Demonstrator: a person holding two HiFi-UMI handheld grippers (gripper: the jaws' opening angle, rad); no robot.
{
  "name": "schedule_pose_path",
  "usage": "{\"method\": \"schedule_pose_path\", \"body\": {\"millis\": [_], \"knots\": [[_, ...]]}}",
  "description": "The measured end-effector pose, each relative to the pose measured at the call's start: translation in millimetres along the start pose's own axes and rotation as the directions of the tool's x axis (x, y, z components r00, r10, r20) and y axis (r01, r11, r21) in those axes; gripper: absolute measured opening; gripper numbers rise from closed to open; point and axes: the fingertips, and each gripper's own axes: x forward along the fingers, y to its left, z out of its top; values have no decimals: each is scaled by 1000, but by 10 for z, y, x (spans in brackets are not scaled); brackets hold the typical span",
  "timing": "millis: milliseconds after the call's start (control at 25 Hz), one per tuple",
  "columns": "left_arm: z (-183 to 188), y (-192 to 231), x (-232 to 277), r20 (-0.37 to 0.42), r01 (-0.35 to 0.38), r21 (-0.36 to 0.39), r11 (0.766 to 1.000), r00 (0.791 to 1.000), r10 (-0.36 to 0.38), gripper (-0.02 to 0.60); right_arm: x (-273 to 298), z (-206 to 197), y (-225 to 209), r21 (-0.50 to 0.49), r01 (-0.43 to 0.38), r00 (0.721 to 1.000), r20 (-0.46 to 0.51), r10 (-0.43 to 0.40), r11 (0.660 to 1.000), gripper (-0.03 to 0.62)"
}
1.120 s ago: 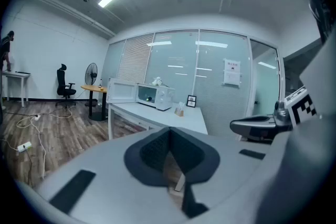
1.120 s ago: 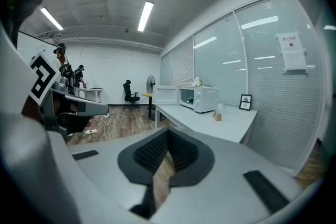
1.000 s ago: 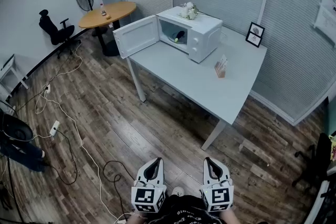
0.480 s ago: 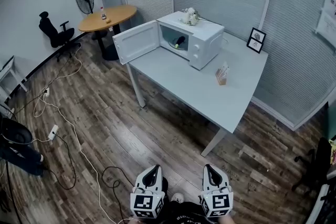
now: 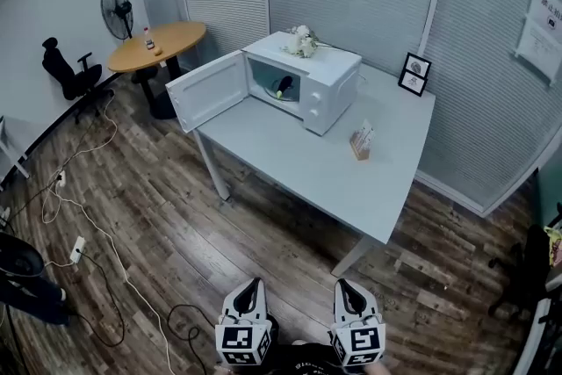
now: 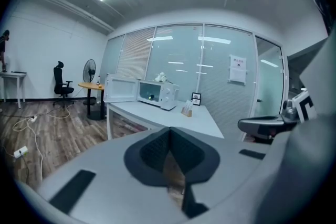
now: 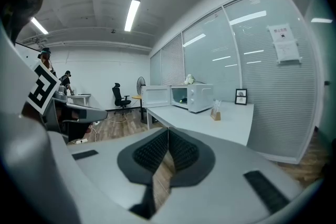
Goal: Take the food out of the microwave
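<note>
two tools [image 5: 255,285] [image 5: 344,286], one microwave [image 5: 330,89], two tables [image 5: 307,164] [image 5: 160,45], one fan [image 5: 114,10], one picture frame [image 5: 414,73], one wall notice [image 5: 537,27]

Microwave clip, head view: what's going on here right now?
A person stands well back from the table, holding the left tool and the right tool low in front, both shut and empty. The microwave on the table has its door swung open. The food, a dark item too small to identify, sits inside, not yet reached.

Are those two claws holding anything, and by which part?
Nothing is held. The left gripper and right gripper are both shut and empty; the food lies inside the open microwave, far from them.
</note>
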Motion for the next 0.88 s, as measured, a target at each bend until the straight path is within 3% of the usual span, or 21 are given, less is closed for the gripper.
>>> {"method": "schedule_pose_path", "body": {"millis": [200,600,880], "knots": [[199,229,396,21,58,71,996,998,-60,8,402,133,4,8,34,999,-3,-34,999,5],[458,856,1067,20,118,79,990,993,-120,8,1165,251,92,27,106,994,-34,-105,994,5],[561,1251,1297,10,120,87,989,993,-121,8,1604,288,339,46,90,995,-43,-88,995,5]]}}
